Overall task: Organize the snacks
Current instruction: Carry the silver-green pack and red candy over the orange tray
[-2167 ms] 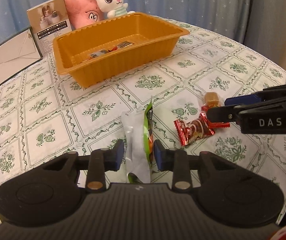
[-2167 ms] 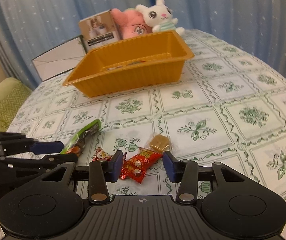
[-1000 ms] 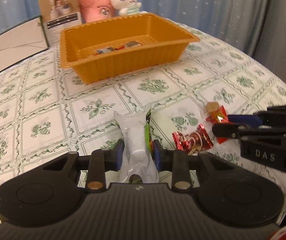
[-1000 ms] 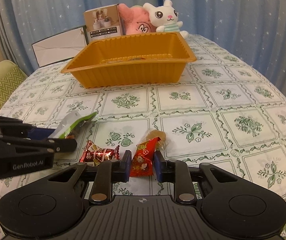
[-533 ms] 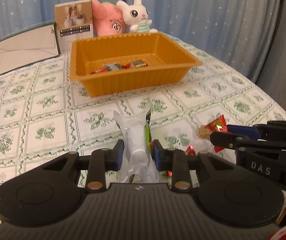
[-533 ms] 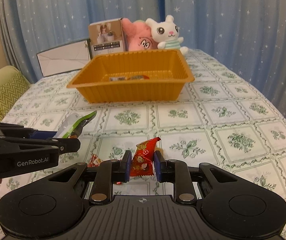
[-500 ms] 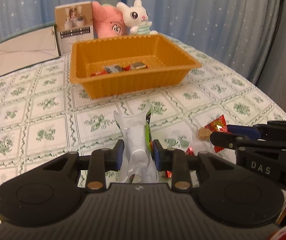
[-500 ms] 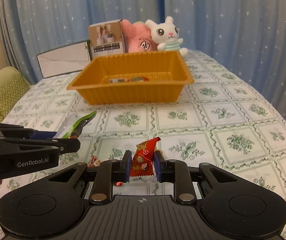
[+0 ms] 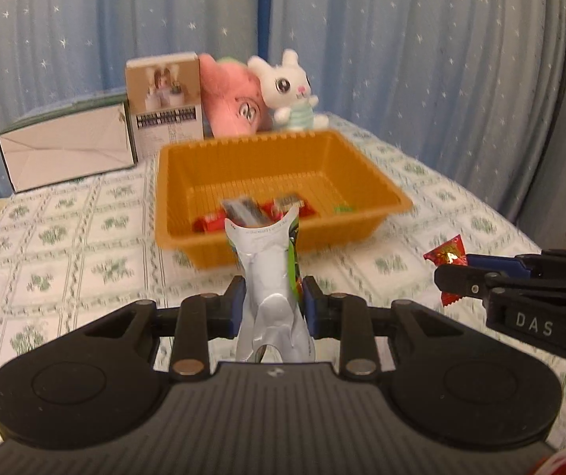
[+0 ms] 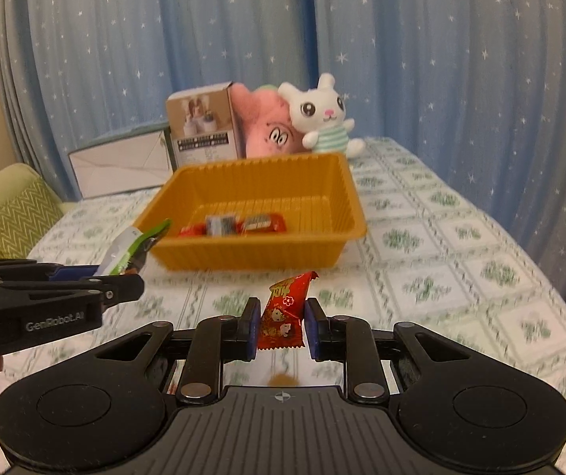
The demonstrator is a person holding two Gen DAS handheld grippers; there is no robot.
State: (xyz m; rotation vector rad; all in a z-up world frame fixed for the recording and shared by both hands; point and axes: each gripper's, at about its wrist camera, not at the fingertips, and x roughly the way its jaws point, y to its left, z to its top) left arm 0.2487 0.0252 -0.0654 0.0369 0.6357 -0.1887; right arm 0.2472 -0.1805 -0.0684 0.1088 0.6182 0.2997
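My left gripper (image 9: 270, 291) is shut on a silver and green snack pouch (image 9: 269, 273), which stands up between its pads above the table. My right gripper (image 10: 281, 314) is shut on a red candy packet (image 10: 286, 310), also lifted off the cloth. Each gripper shows at the edge of the other's view: the right gripper (image 9: 447, 273) with the red candy packet (image 9: 449, 258), the left gripper (image 10: 124, 277) with the pouch (image 10: 134, 247). Ahead of both stands an orange basket (image 9: 377, 194), also the orange basket (image 10: 251, 255), with several wrapped snacks (image 10: 239, 225) inside.
Behind the basket are a printed carton (image 9: 164, 103), a pink plush (image 9: 235, 103), a white rabbit plush (image 9: 290, 91) and a white box (image 9: 65, 146). A brown candy (image 10: 281, 379) lies on the patterned tablecloth (image 10: 460, 277) under my right gripper. A green cushion (image 10: 14, 217) sits at left.
Both grippers have risen off the table with their snacks held, and the basket now sits lower and nearer in both views. The loose red candy on the cloth has dropped out of sight.
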